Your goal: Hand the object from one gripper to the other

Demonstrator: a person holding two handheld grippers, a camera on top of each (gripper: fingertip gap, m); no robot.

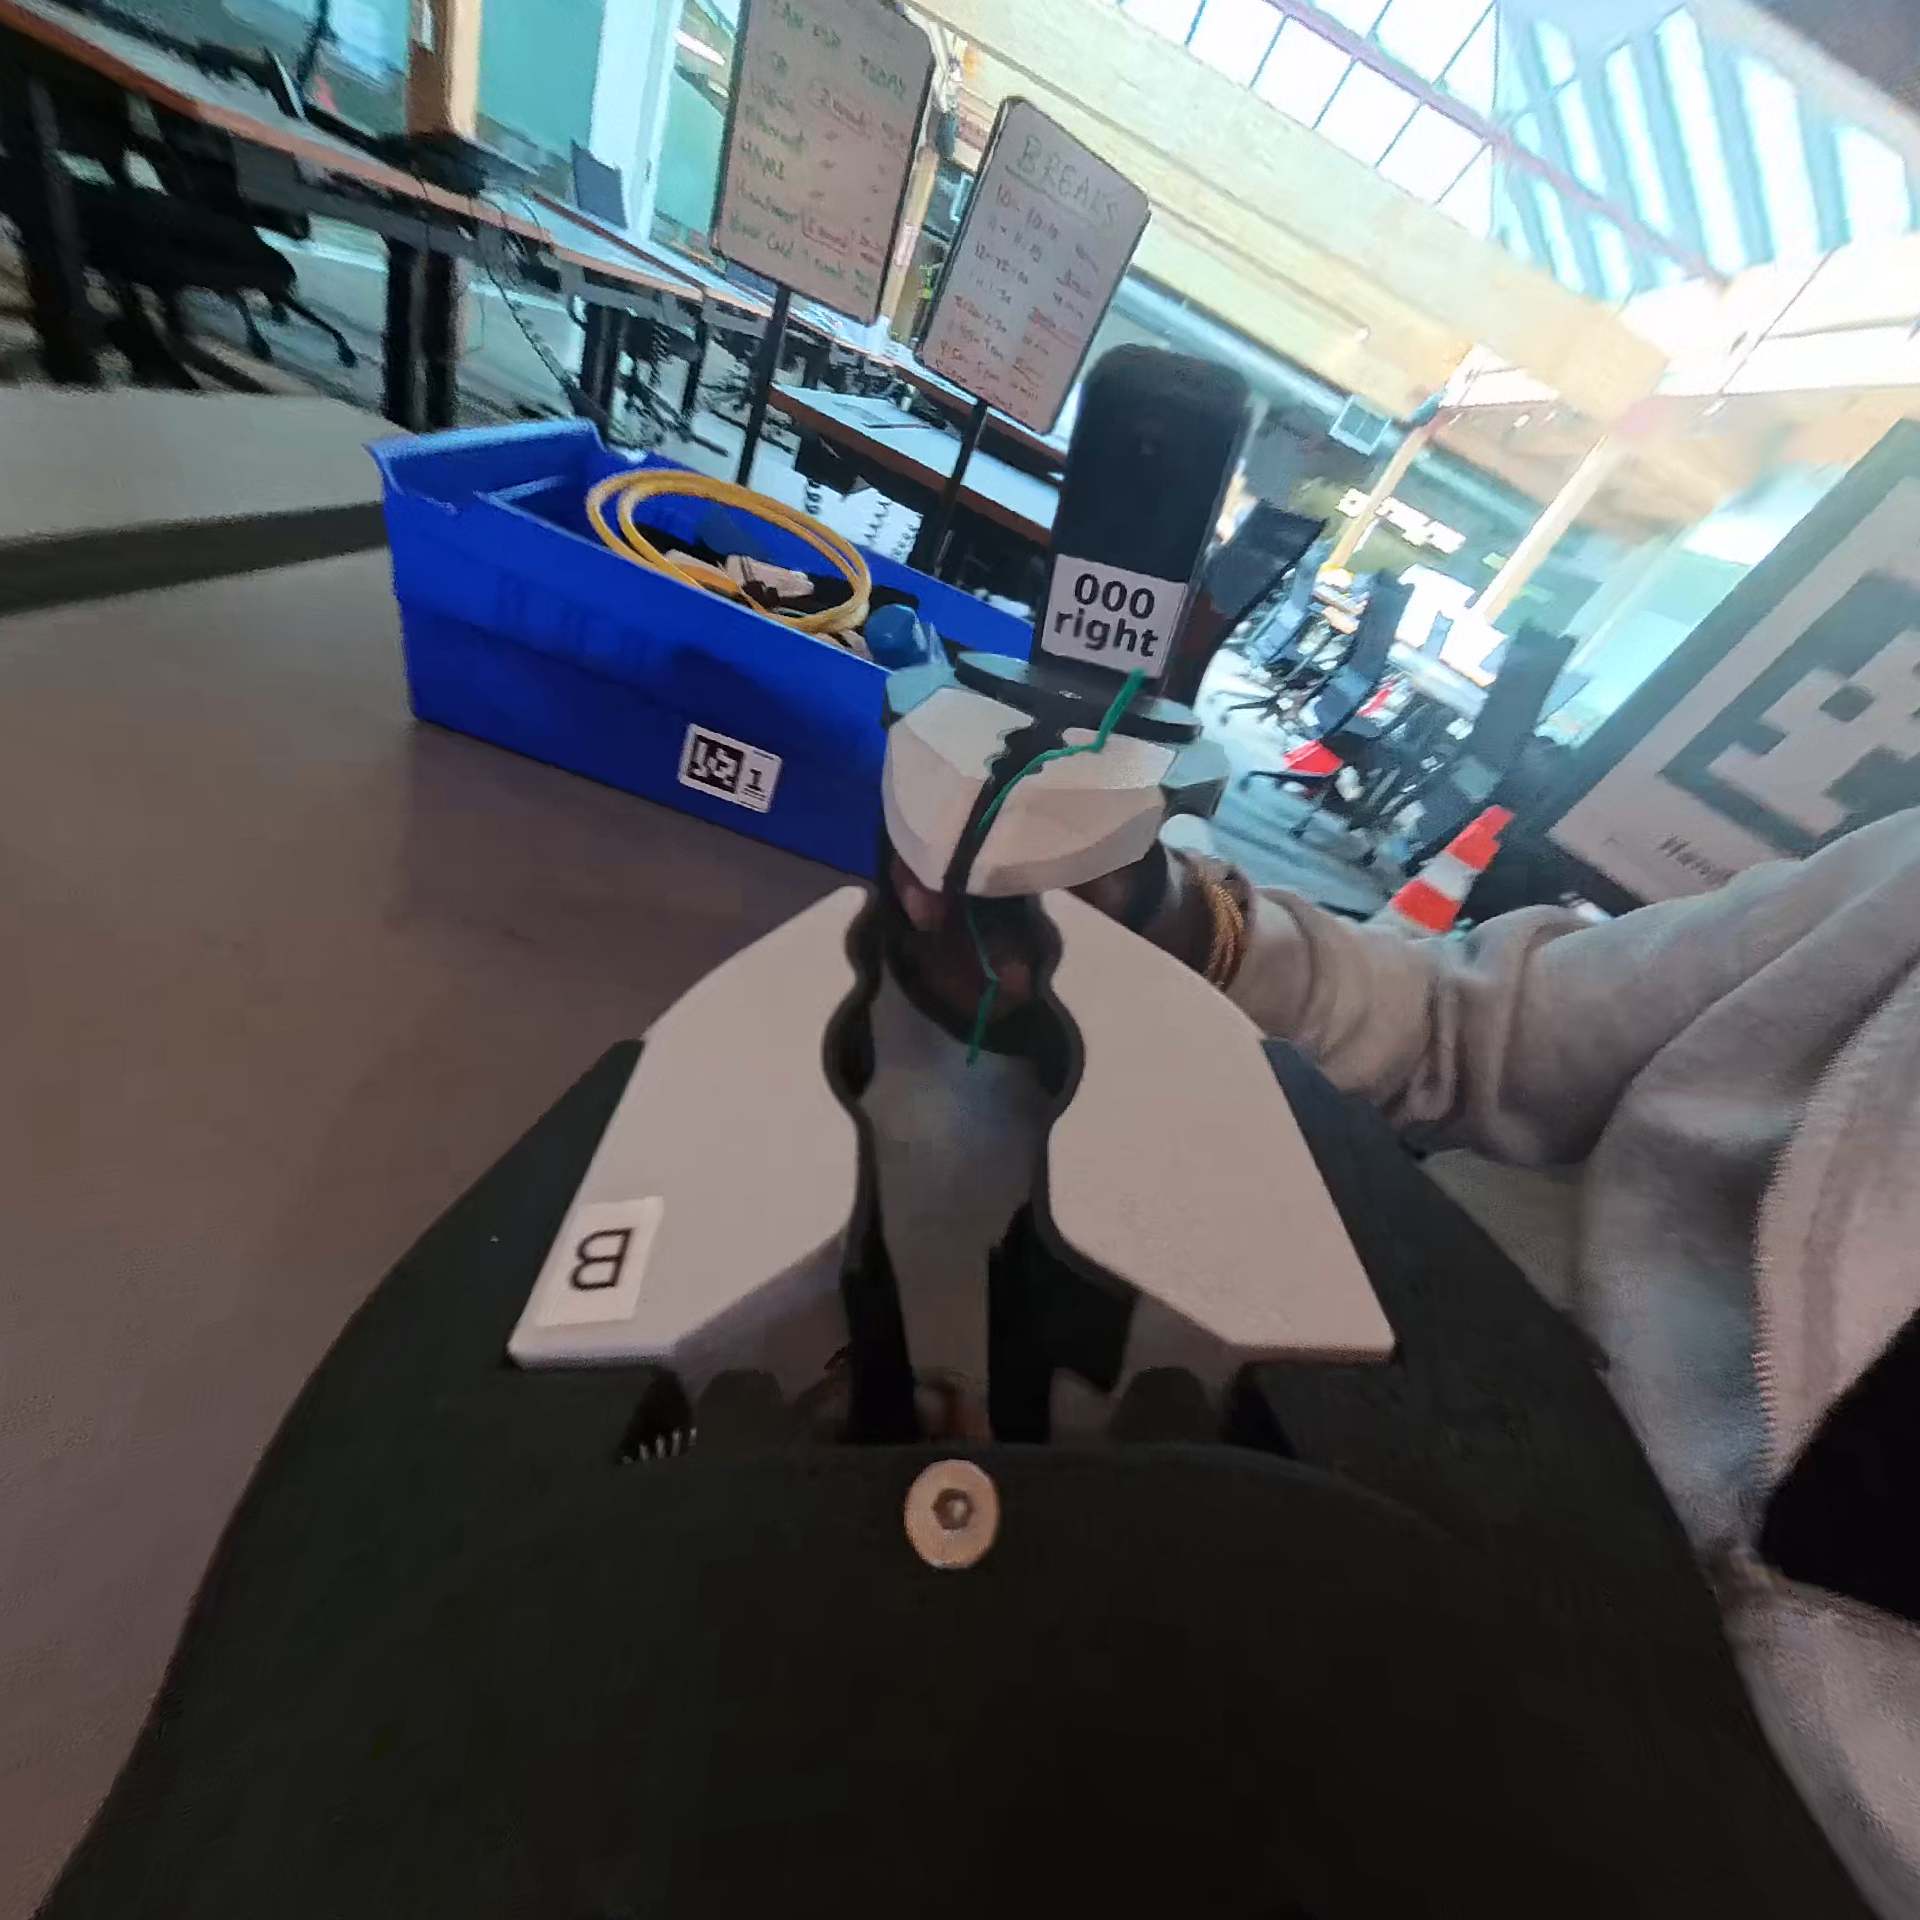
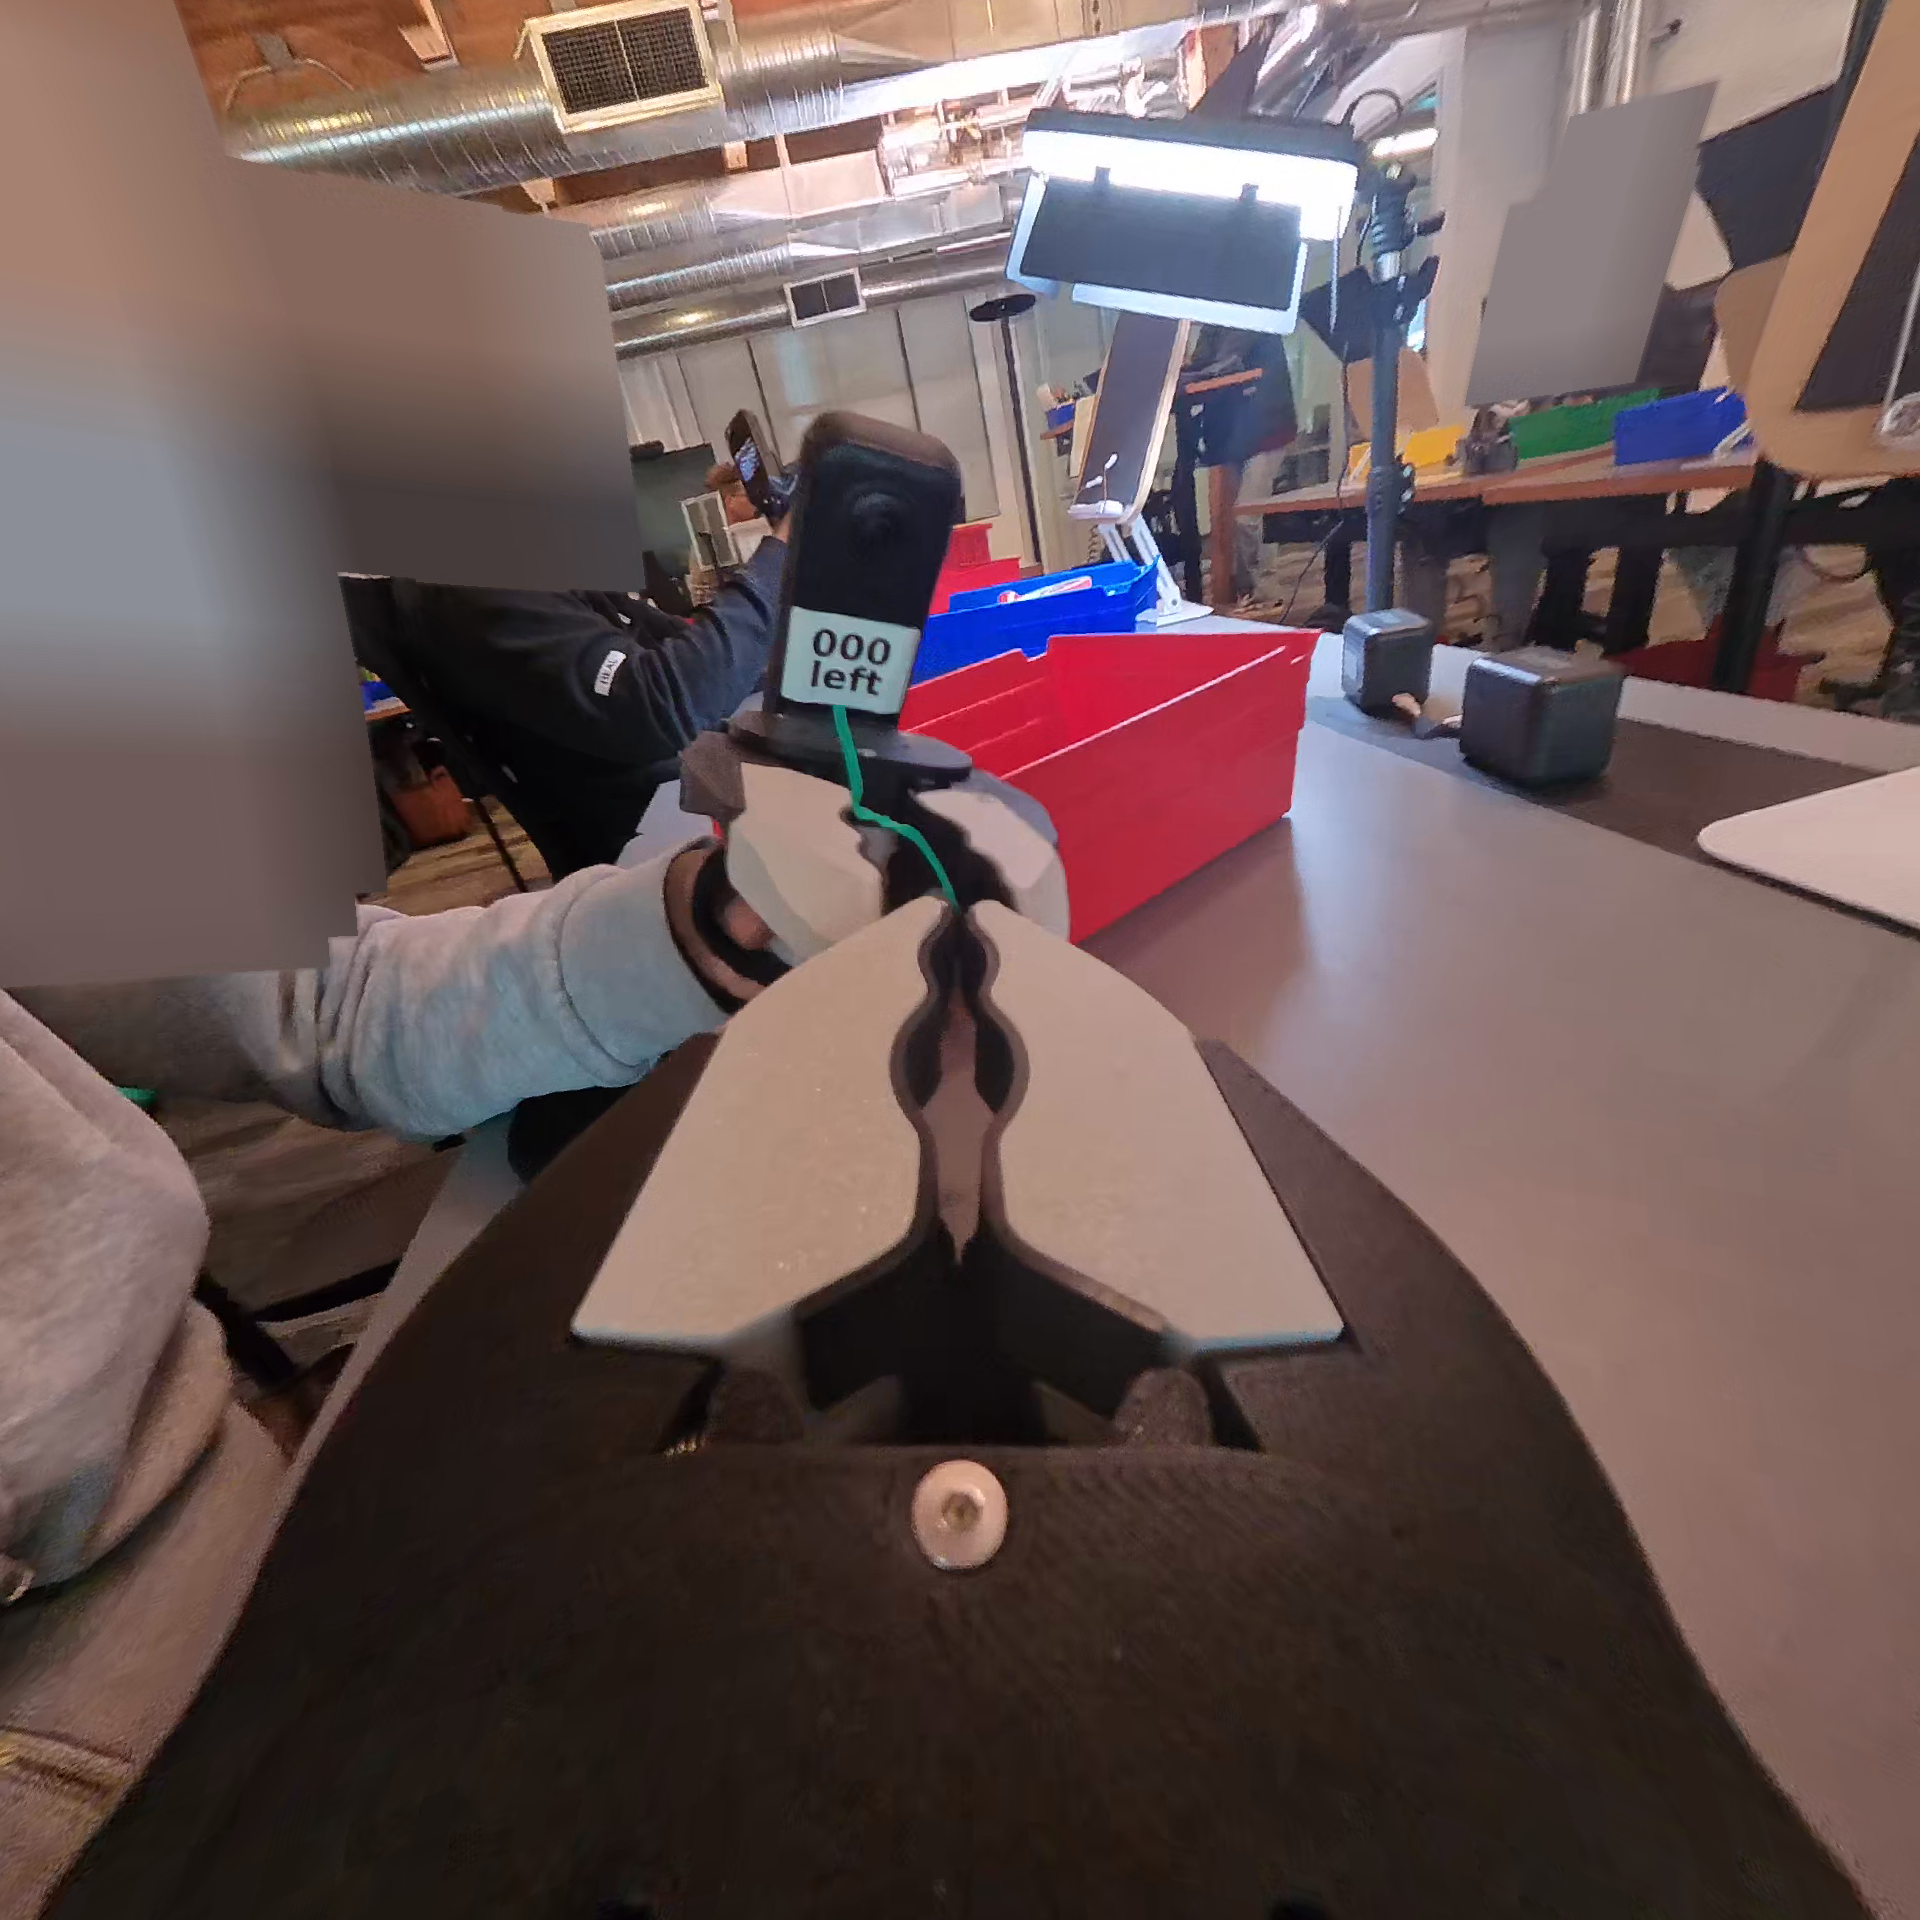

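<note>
Plainly, the green wire (image 1: 977,935) is carried in the air between the two claws, above the tabletop (image 1: 260,987) and touching nothing on it. It is a thin, kinked strand. Its long axis runs roughly upright in both views with a slight lean, one end rising towards the camera mount of the opposite claw and the other pointing down.

In the right wrist view the wire (image 2: 883,821) is seen to enter the tips of the right gripper (image 2: 954,920), whose fingers are clenched on it with only a wavy slit left between them. In the left wrist view the lower end of the strand hangs free inside the gap of the left gripper (image 1: 956,925), whose fingers are parted and are not seen to touch it. The claws are held nose to nose, tips almost meeting, presumably so that the strand can be enclosed by one before it is let go by the other. Which way the handover runs cannot be told.

A blue bin (image 1: 623,665) holding coiled yellow cable is set towards the tabletop's far edge in the left view. A red bin (image 2: 1174,769) is set beyond the claws in the right view.
</note>
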